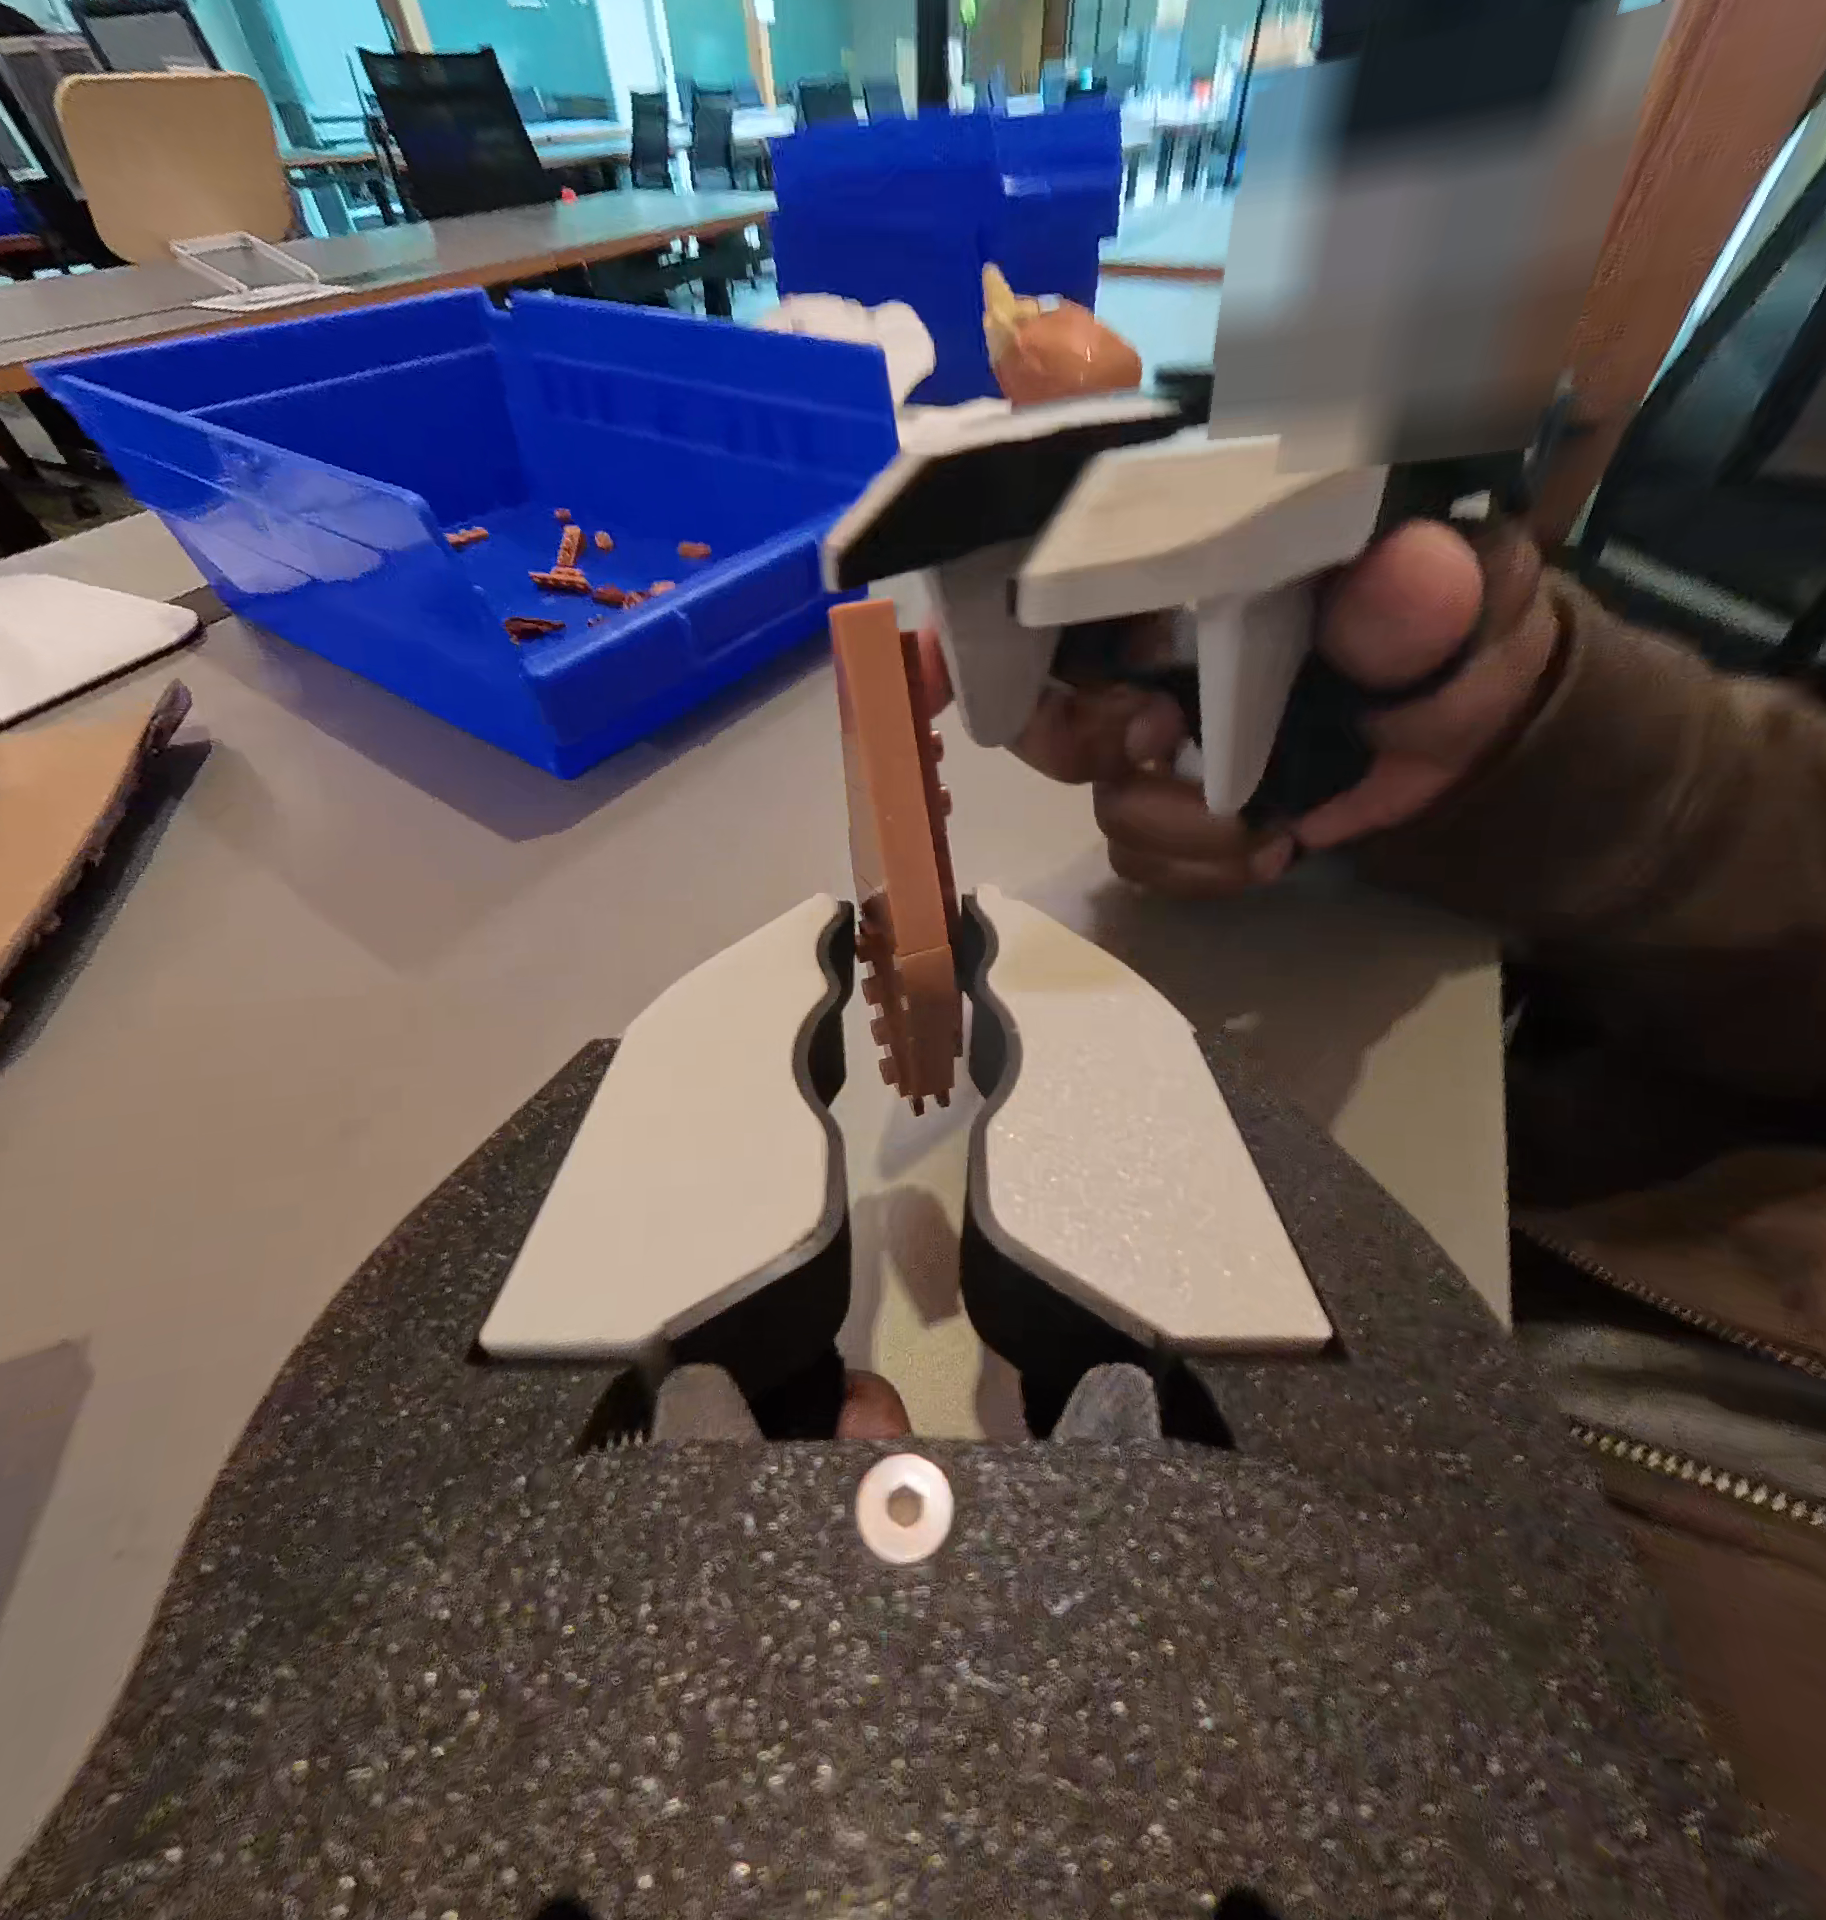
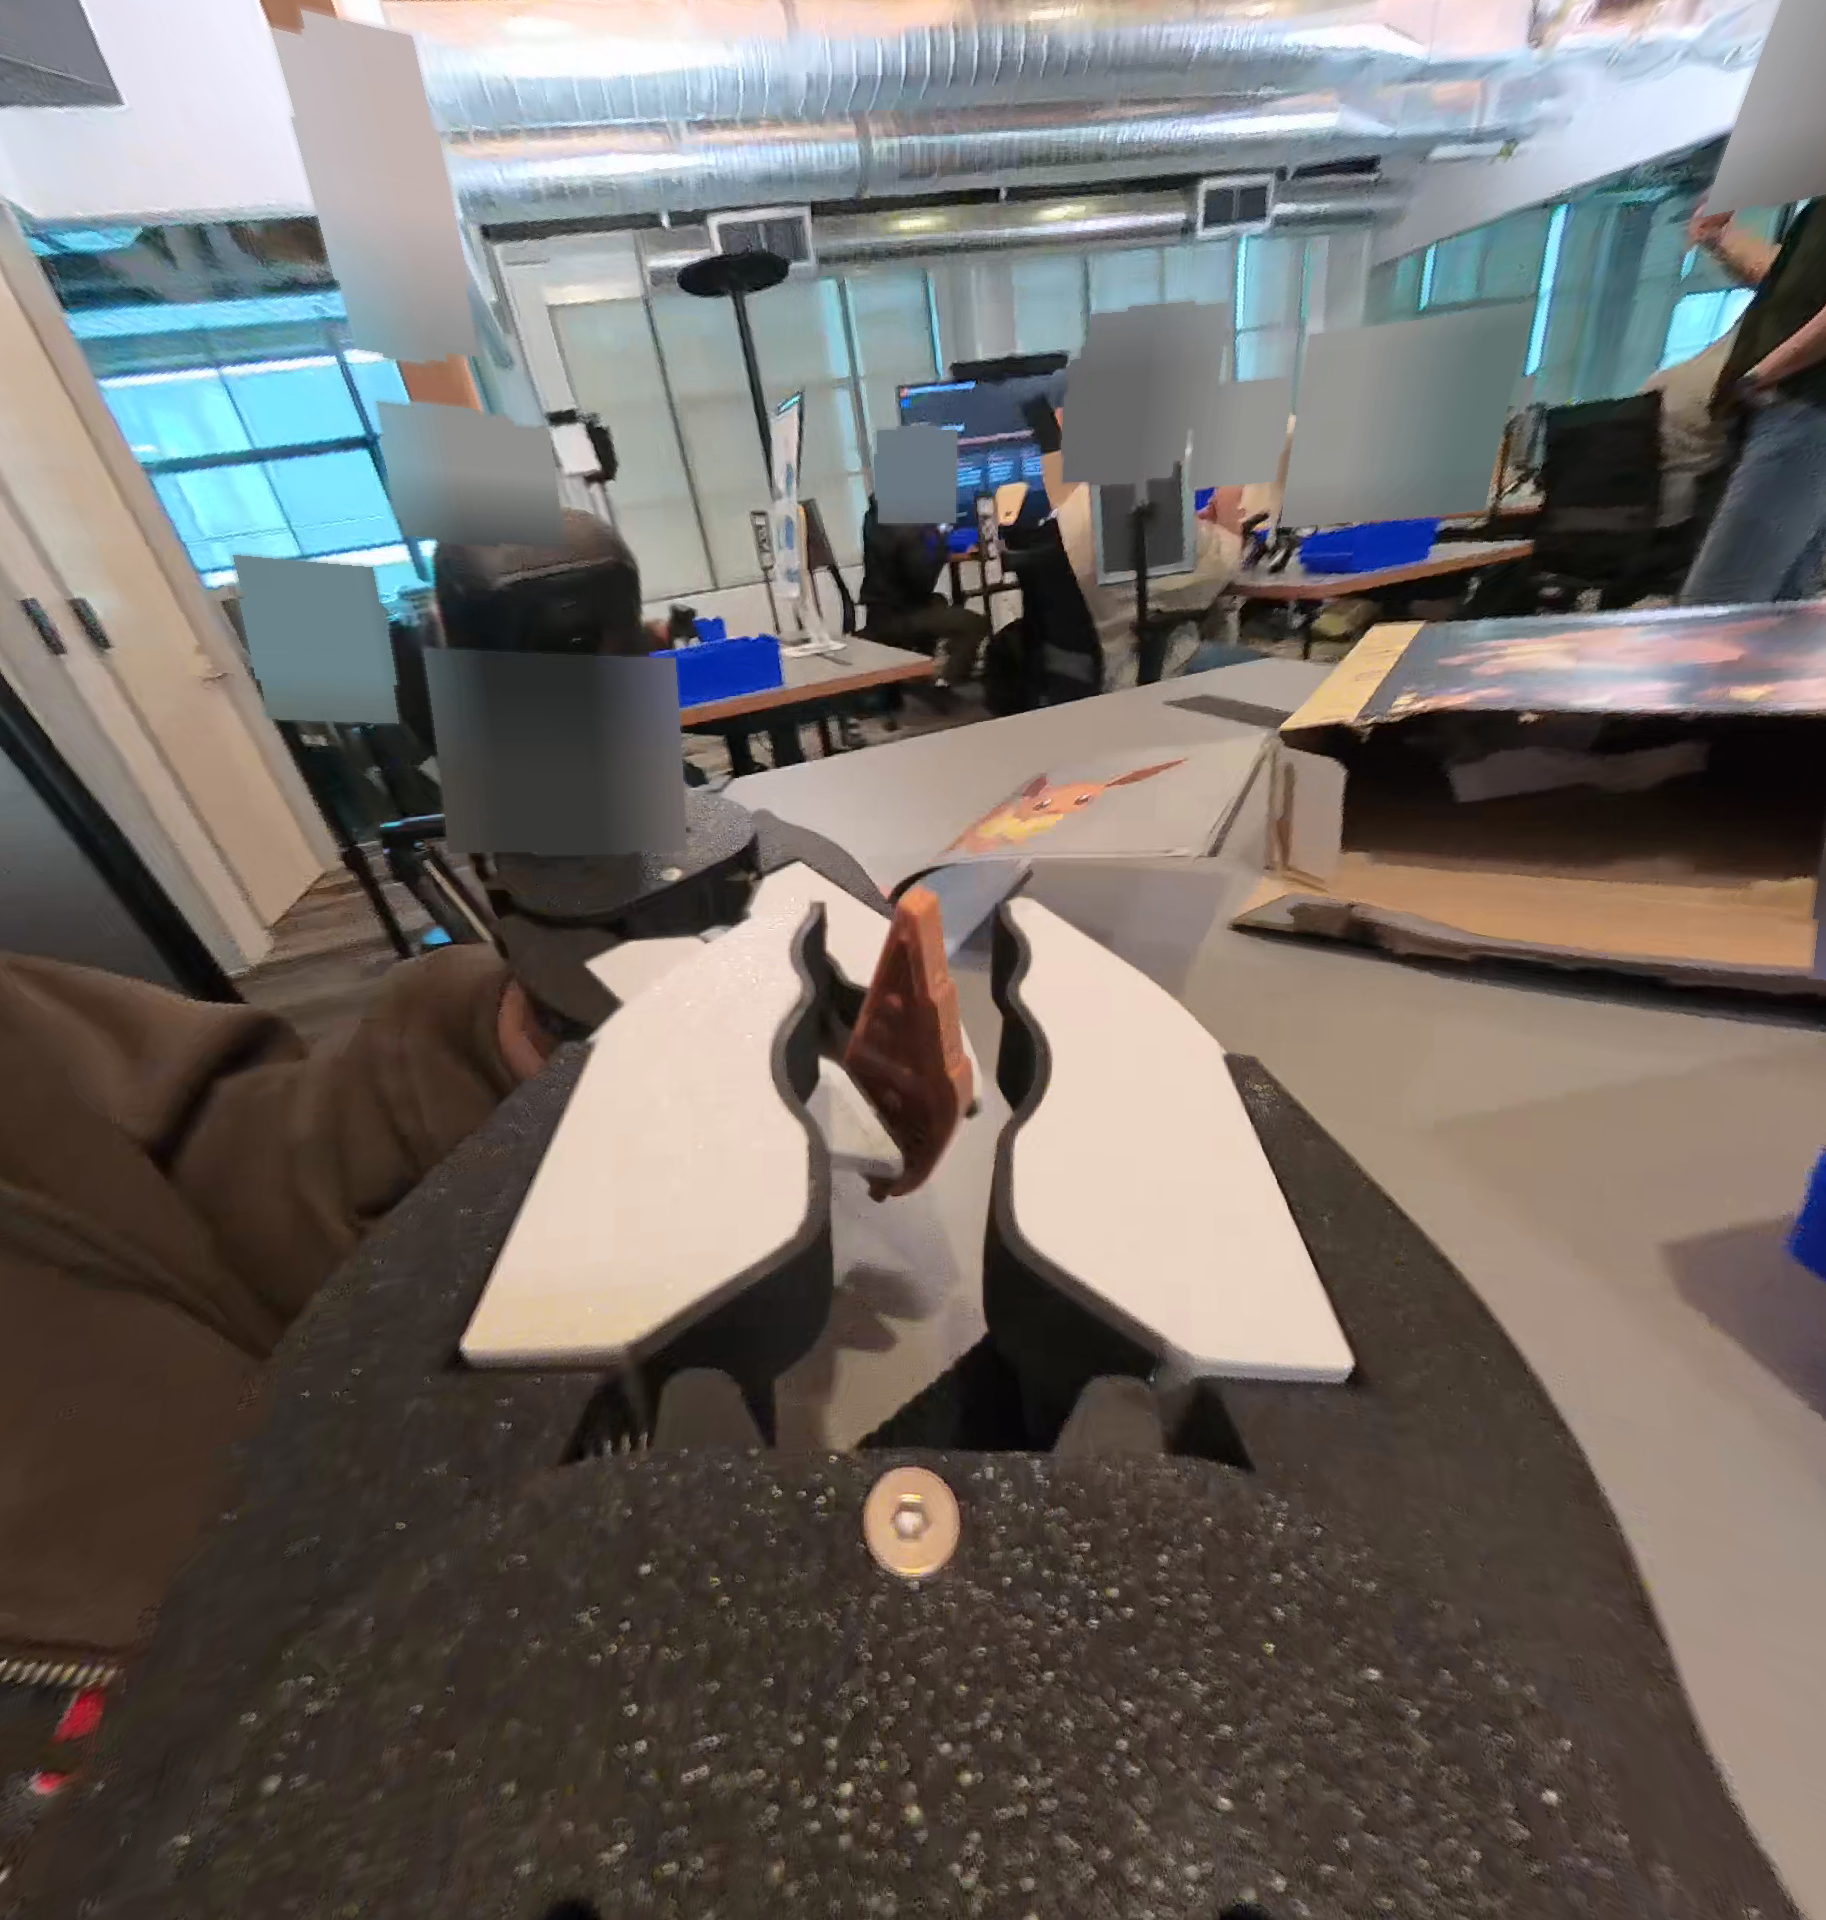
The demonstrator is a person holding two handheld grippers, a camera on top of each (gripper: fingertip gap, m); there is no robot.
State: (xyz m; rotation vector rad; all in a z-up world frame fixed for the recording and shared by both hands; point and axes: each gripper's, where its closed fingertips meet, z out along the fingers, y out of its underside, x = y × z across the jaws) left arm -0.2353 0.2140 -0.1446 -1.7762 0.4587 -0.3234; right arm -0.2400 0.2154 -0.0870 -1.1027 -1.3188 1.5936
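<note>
While the left gripper [image 1: 907, 914] is clamping the lower end of a brown studded brick assembly [image 1: 893, 790] between narrow jaws, the right gripper [image 2: 909, 925] is standing around the same piece with its jaws wider, and gaps are showing on both sides, so it is not gripping. The assembly is standing nearly upright above the grey table [image 1: 389, 914], tapering toward one end like a wedge. It is showing smooth tan plates on one face and darker, stud-toothed plates on the other, all hard glossy plastic. Judging from this, the build looks only partly assembled: loose brown pieces [image 1: 576, 577] are lying in the blue bin [image 1: 296, 488]. An open cardboard box [image 2: 1574, 821] with torn, matte edges and a flat printed booklet [image 2: 1085, 810] are lying beyond.
</note>
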